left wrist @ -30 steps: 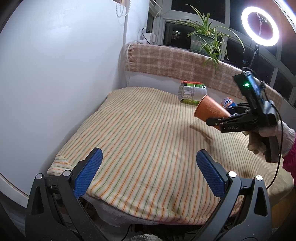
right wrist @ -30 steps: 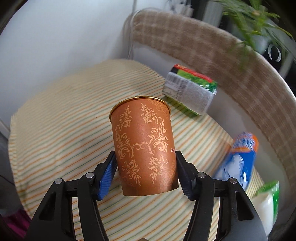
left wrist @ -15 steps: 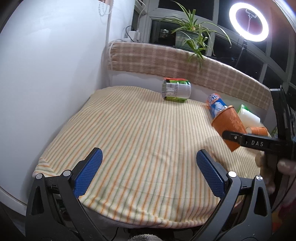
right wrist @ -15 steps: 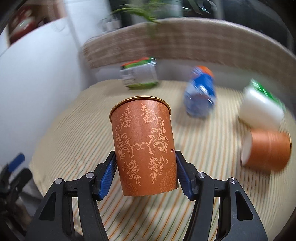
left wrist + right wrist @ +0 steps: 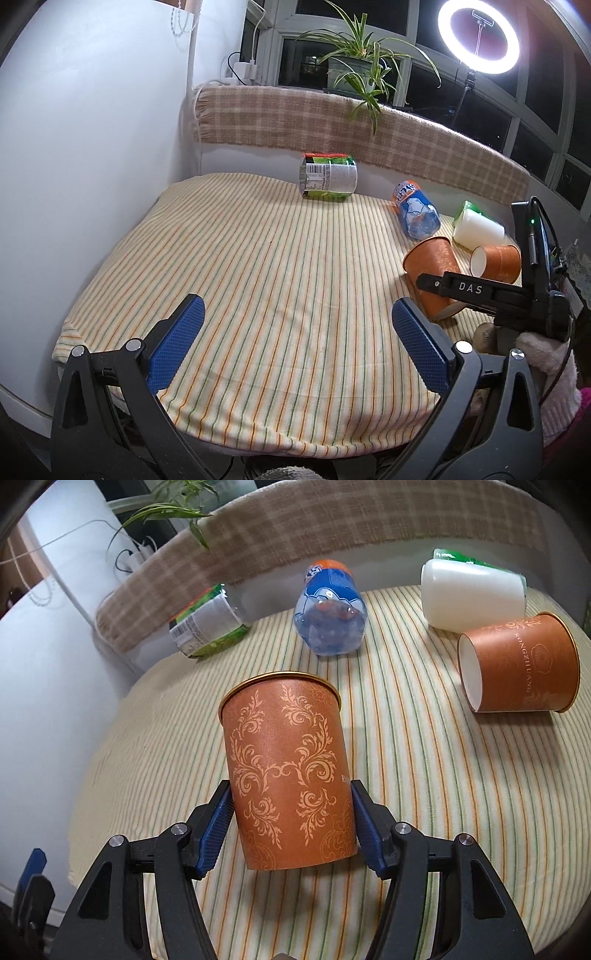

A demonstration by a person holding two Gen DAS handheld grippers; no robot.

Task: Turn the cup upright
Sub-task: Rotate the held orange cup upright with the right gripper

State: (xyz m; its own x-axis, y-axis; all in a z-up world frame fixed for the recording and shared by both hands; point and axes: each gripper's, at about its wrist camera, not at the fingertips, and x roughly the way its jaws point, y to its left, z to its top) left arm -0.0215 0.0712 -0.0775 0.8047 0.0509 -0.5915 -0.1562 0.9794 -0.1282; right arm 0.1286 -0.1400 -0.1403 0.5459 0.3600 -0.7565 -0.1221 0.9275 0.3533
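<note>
Left wrist view. Left claw point(image 5: 295, 341): jaws spread wide, nothing between the 2 blue pads, held over the near edge of the striped tabletop point(image 5: 258, 280). Right claw point(image 5: 439, 286): at the right side, clamped on the orange cup point(image 5: 432, 269), which tilts with its wider gold-rimmed end up and to the left and its narrow end low at the cloth; contact with the cloth cannot be told. Second orange cup point(image 5: 498, 262): lying on its side just behind, white inside facing left. White cup point(image 5: 478, 230): on its side beyond it. Blue bottle point(image 5: 415, 214) and green-labelled can point(image 5: 328, 177): both lying near the checked back wall. Ring light point(image 5: 478, 37) and potted plant point(image 5: 354, 70): at the window.

Right wrist view. Right claw point(image 5: 291, 827): 2 blue pads pressed on the lower sides of the orange cup point(image 5: 288, 771), scroll pattern facing the camera, gold rim away. Second orange cup point(image 5: 521, 664), white cup point(image 5: 472, 594), blue bottle point(image 5: 328, 616), green-labelled can point(image 5: 207, 627): all on their sides on the striped tabletop point(image 5: 424, 775). Left claw point(image 5: 31, 882): only partly in view at the lower left edge.
</note>
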